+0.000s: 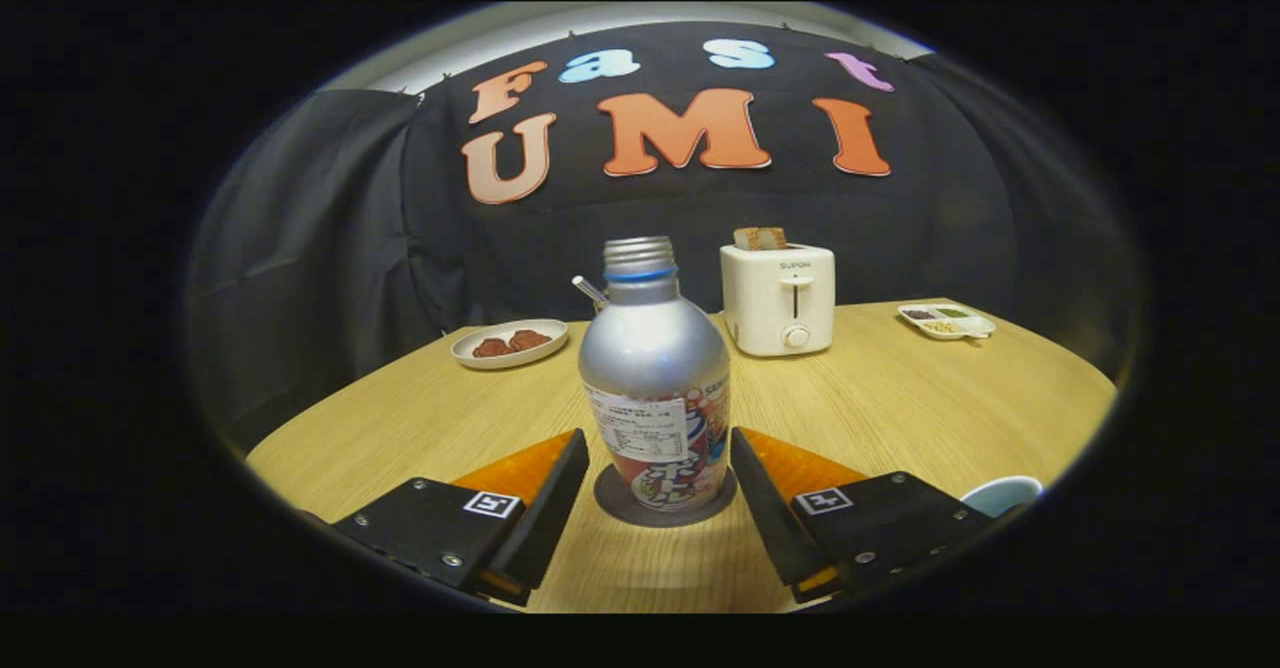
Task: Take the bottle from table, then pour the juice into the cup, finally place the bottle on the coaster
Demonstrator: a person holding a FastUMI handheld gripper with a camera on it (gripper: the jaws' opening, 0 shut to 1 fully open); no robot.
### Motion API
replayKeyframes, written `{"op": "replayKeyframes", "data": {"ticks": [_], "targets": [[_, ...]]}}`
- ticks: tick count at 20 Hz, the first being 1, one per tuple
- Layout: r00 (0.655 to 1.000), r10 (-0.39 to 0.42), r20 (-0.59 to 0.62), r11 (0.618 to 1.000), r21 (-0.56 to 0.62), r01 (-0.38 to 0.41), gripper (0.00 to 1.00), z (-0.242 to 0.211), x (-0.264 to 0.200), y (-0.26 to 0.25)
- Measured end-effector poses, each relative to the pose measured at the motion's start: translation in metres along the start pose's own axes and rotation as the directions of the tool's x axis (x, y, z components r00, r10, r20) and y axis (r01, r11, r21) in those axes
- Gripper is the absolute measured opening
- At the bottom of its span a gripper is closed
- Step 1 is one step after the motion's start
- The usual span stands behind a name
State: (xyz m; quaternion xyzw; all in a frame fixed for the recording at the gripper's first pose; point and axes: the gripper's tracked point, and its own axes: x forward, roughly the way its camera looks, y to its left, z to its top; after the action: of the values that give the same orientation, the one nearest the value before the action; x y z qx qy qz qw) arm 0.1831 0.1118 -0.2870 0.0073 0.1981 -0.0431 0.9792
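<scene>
Table (pixel 900 418) edge first: the pale wood top curves away on the left side of the frame, running from the lower left up to the oval plate (pixel 509 343) with two dark pieces on it, left of centre. On the right the edge sweeps from a little divided tray (pixel 946 321) at the upper right down toward the lower right. Bare wood lies open on both flanks of my fingers, wide on the left and wide on the right up to the toaster (pixel 778 298), which stands right of centre at the back with a slice poking out of its slot.

My gripper (pixel 658 468) is spread wide, both fingers parted and gripping nothing. The bottle (pixel 655 388) stands upright dead centre, right between my fingers, a visible gap of table on each side of it, so neither finger touches it. It's a silver metal bottle with a threaded neck, no cap on, blue ring under the threads, printed label low on the body. It sits squarely on the dark round coaster (pixel 610 500), whose rim shows around the base.

The cup (pixel 1002 494), pale with a light rim, peeks in at the lower right, just beyond my right finger's housing.
</scene>
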Motion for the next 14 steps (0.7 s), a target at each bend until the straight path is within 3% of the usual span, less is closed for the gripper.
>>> {"op": "replayKeyframes", "data": {"ticks": [7, 10, 14], "targets": [[0.994, 0.025, 0.109, 1.0, -0.005, -0.025, 0.87, 0.05, -0.05, 0.002], [0.987, 0.071, 0.144, 0.997, 0.016, -0.074, 0.87, 0.071, -0.074, 0.006], [0.978, 0.058, 0.201, 0.997, -0.057, -0.047, 0.88, 0.091, -0.1, -0.005]]}}
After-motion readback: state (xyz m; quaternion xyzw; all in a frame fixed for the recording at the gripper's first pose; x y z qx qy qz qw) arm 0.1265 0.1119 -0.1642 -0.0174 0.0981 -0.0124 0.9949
